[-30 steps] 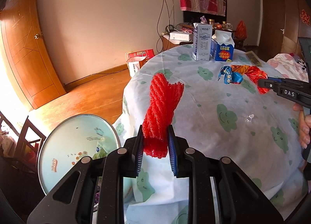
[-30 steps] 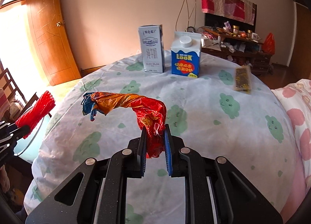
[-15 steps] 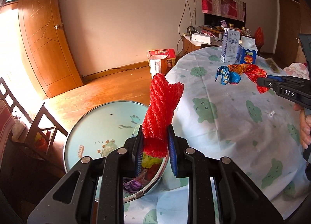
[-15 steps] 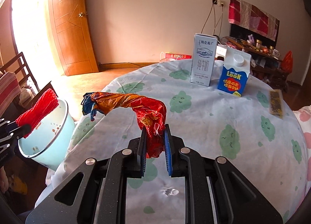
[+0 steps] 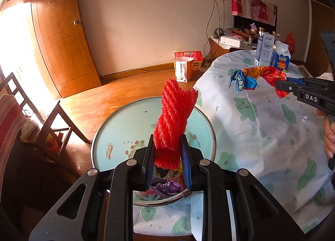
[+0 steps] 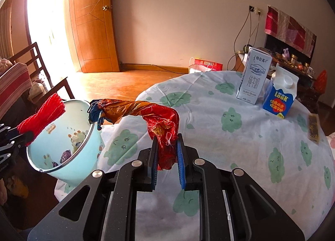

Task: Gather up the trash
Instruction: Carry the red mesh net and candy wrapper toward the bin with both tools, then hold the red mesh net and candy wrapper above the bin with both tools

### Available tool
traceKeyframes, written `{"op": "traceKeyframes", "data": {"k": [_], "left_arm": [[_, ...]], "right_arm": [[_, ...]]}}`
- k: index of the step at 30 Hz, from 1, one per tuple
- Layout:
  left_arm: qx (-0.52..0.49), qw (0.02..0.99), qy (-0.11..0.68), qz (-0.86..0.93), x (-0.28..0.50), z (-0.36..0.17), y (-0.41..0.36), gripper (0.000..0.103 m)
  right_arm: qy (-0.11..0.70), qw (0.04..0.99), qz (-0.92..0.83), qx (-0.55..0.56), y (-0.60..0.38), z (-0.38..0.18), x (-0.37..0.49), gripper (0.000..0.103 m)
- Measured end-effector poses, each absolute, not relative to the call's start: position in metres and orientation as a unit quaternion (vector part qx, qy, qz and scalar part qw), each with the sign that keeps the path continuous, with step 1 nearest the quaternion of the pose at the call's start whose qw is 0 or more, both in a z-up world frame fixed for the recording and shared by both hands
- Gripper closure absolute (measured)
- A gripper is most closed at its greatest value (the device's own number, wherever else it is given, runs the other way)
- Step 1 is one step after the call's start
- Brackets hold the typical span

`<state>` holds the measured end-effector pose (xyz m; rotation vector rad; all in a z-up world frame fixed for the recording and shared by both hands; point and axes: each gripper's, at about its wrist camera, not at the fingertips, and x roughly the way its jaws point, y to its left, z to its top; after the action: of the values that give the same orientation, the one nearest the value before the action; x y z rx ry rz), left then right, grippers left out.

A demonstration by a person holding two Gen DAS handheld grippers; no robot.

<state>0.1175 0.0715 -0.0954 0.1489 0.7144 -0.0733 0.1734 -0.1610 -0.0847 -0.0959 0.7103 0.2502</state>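
Both hands are swinging away from the table toward the pale blue bin (image 5: 117,136), which now sits under the left gripper (image 5: 167,155). It is clamping a red foam net (image 5: 174,115) over the rim; the right gripper (image 6: 167,157) is pinching a twisted red wrapper (image 6: 161,123) above the tablecloth (image 6: 240,146). Dropping is the step in hand: next, each must open over the bin. Only the right view is showing the snack bar (image 6: 313,129).

Between the fingers of the left gripper (image 5: 167,155), the red foam net (image 5: 173,119) hides much of the bin (image 5: 117,128) and the trash inside, while the right edge crops the person's hand (image 5: 329,136).
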Motion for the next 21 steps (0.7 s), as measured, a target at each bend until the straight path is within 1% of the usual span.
{"op": "traceKeyframes", "data": {"k": [21], "left_arm": [[0.054, 0.935, 0.349, -0.009, 0.107, -0.096, 0.109, 0.081]], "right_arm": [[0.347, 0.922, 0.153, -0.077, -0.111, -0.083, 0.176, 0.086]]}}
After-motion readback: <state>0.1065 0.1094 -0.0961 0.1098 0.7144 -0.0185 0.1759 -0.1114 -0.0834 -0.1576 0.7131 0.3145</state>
